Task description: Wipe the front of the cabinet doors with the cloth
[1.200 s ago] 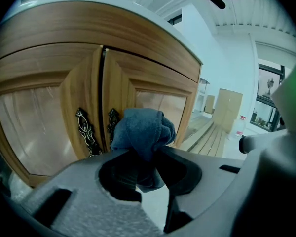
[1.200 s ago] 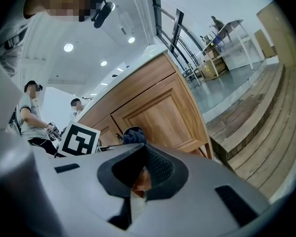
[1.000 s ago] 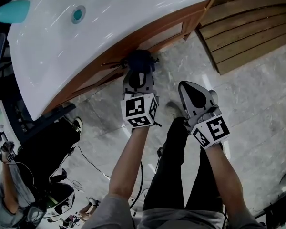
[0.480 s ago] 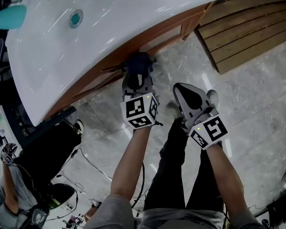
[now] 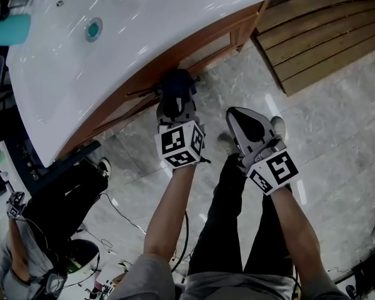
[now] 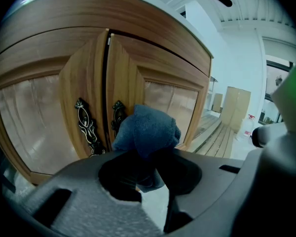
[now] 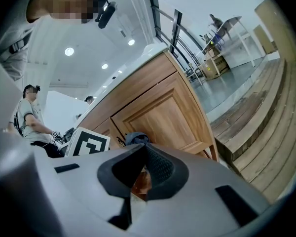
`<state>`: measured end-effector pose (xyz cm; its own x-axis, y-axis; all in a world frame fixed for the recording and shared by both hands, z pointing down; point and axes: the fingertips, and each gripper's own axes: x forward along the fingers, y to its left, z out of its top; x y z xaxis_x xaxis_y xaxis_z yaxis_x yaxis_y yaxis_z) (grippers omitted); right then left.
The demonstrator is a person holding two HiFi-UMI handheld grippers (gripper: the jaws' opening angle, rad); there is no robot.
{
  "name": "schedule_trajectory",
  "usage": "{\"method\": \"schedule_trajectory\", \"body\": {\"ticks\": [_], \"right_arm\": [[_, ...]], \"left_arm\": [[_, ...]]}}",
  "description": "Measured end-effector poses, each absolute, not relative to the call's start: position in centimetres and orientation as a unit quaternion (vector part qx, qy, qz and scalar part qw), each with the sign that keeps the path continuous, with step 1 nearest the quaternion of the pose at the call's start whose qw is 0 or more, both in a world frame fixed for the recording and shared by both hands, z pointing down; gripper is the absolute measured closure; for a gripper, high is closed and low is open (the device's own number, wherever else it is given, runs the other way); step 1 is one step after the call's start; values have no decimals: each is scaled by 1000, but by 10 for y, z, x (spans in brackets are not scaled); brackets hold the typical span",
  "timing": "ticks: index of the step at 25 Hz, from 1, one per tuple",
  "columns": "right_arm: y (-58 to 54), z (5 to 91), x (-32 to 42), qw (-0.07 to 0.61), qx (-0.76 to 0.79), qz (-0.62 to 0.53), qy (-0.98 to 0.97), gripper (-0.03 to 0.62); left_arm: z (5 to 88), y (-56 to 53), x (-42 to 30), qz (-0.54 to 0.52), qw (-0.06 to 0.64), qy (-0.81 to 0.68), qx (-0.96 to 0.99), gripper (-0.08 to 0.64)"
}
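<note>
- The left gripper has its fingers clamped on a bunched blue cloth, which bulges out ahead of them.
- The cloth sits against the front of the wooden cabinet doors, on the door right of the centre seam. It covers the lower part of that door's dark ornate handle.
- The matching handle on the other door is uncovered, just beside the cloth.
- In the head view, the cloth is tucked under the overhang of the white basin worktop.
- The right gripper hangs over the marble floor, apart from the cabinet. Its fingers are together with nothing between them.
- Wooden slats lie to the right of the cabinet.
</note>
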<state>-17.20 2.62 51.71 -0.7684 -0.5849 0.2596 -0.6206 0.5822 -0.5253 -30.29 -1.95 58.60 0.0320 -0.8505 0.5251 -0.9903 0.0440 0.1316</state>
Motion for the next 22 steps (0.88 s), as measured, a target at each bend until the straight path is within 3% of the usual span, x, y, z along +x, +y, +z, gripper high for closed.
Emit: {"method": "schedule_trajectory", "body": {"ticks": [22], "right_arm": [[-3,522,-113,21,368,300,-880,583]], "left_arm": [[597,-58,-258,159,252,-668,682,468]]}}
